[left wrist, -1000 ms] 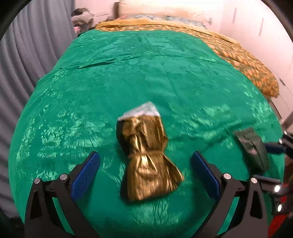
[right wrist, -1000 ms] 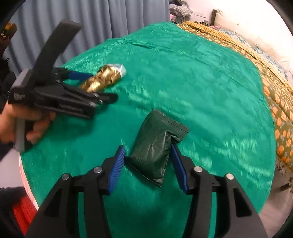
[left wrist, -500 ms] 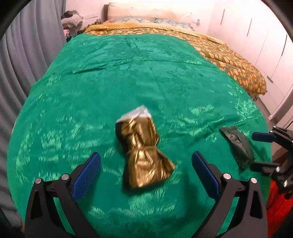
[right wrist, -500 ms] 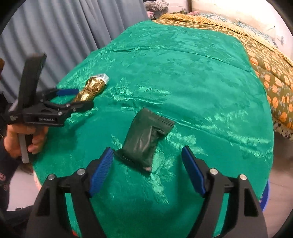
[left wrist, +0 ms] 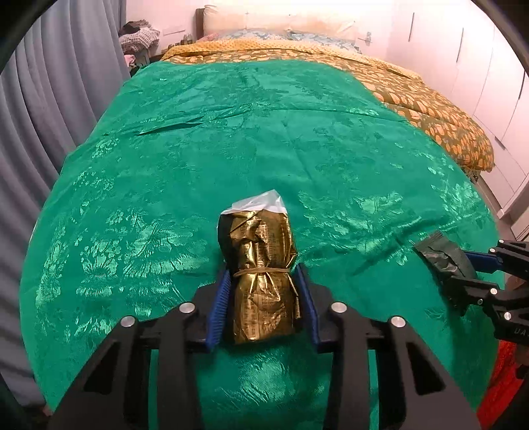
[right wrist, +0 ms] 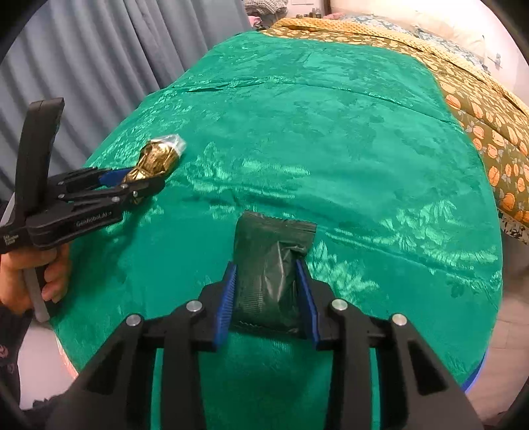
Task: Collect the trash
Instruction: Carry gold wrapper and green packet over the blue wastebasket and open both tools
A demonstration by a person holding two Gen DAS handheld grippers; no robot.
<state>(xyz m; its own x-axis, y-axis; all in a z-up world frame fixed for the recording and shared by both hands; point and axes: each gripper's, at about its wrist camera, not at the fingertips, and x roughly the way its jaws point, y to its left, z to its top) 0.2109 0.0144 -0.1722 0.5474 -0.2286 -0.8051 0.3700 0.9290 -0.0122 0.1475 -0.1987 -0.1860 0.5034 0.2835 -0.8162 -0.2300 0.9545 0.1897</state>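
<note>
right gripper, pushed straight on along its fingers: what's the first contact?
The dark green packet, already between the closing right gripper fingers; past it, probably just the green bedspread, since the fingers angle down at it.

bed: green cover (left wrist: 264,139) bare ahead & to both sides | near edge: gold packet (left wrist: 261,261) & dark pouch (right wrist: 267,264), well apart | left: curtain (left wrist: 49,115) close by | far end: patterned quilt (left wrist: 429,109), pillows (left wrist: 264,23)
</note>
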